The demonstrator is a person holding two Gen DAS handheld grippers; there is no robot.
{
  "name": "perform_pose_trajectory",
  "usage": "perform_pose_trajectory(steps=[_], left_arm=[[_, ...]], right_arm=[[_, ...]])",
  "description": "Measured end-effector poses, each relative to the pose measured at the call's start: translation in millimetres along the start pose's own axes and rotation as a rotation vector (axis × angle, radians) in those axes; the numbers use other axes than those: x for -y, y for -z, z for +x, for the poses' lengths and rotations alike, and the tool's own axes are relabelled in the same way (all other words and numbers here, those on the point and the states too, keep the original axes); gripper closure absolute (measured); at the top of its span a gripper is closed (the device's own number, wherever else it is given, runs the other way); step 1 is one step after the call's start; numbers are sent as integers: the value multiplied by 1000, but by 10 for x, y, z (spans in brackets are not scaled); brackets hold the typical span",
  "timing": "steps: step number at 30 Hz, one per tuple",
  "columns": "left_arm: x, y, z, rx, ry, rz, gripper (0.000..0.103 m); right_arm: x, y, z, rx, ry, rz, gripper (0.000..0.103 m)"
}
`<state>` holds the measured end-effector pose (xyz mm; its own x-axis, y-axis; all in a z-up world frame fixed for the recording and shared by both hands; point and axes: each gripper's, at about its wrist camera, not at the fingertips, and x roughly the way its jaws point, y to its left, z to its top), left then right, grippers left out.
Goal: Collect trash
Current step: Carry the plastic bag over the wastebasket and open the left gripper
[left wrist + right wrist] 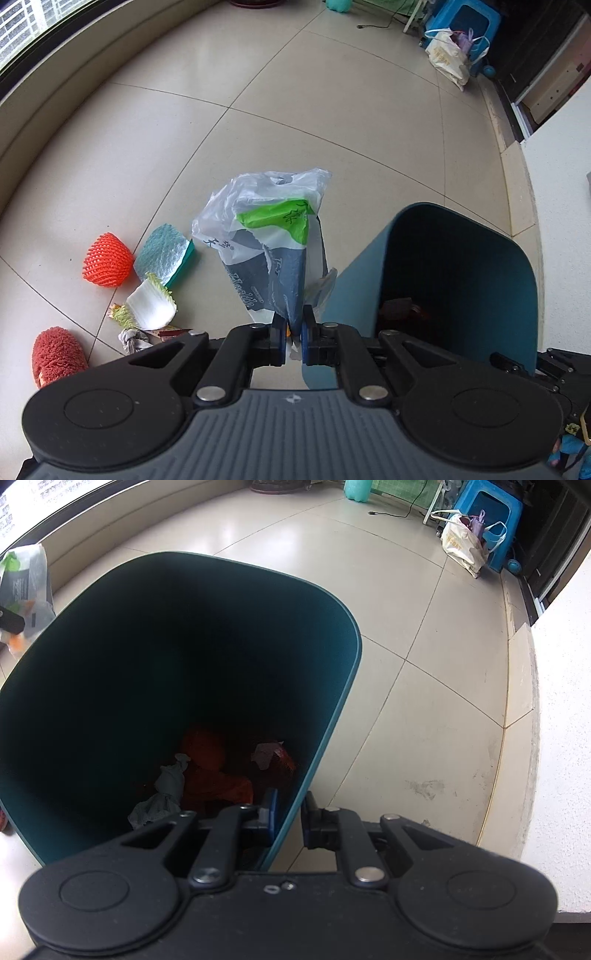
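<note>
My left gripper (293, 334) is shut on a crumpled plastic bag (266, 236) with green and dark print, held above the floor just left of the teal trash bin (369, 280). My right gripper (288, 812) is shut on the bin's rim (295, 797), one finger inside, one outside. Orange and grey trash (207, 771) lies at the bin's bottom. The bag also shows at the far left of the right wrist view (26, 579). On the floor to the left lie an orange foam net (107, 266), a teal sponge (166, 254), a white foam piece (151, 306) and a red fuzzy item (55, 354).
A low ledge under a window (55, 85) curves along the left. A white wall step (554, 738) borders the right. A blue stool (487, 513) and a cream shopping bag (461, 542) stand far back right. A black cable (391, 511) lies on the tiles.
</note>
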<state>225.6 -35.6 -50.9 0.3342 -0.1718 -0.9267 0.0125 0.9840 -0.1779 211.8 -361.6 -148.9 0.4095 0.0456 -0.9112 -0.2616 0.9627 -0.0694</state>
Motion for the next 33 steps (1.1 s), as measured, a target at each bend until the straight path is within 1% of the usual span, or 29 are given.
perform_pose_trajectory(steps=[2, 6, 9, 11, 13, 14, 18, 21, 26, 28, 29, 30, 31, 33], left_arm=[[226, 85, -94, 0, 41, 53, 96], [665, 237, -101, -13, 62, 157, 96], [916, 328, 15, -24, 62, 199, 96], [1049, 373, 152, -56, 56, 221, 96], [1167, 449, 283, -77, 28, 243, 96], [1210, 480, 359, -92, 13, 254, 96], [1290, 557, 612, -156, -4, 292, 96], [1351, 616, 687, -151, -18, 328, 96], [1336, 651, 648, -157, 28, 337, 93], [1323, 668, 623, -153, 45, 341, 90], [1324, 678, 598, -150, 50, 342, 84], [1313, 688, 572, -145, 59, 343, 75], [1303, 697, 552, -139, 65, 342, 70], [1277, 721, 494, -117, 76, 334, 43]], right_arm=[[-4, 12, -8, -4, -4, -10, 90], [22, 13, -2, -9, -11, -4, 90], [25, -25, 17, -8, -14, -2, 90], [9, -51, 31, -8, -9, -8, 90], [11, -42, 32, -7, -11, -7, 90], [20, -37, 35, -7, -14, -5, 89], [27, -11, 36, -3, -19, -5, 89], [23, 8, 36, -1, -21, -7, 89], [35, 33, 28, 1, -27, -4, 89], [36, 46, 19, 1, -27, -4, 89], [34, 46, 19, 1, -27, -5, 89], [34, 46, 19, 1, -26, -4, 89], [34, 47, 18, 0, -26, -4, 89], [36, 49, 18, -1, -25, -3, 89]])
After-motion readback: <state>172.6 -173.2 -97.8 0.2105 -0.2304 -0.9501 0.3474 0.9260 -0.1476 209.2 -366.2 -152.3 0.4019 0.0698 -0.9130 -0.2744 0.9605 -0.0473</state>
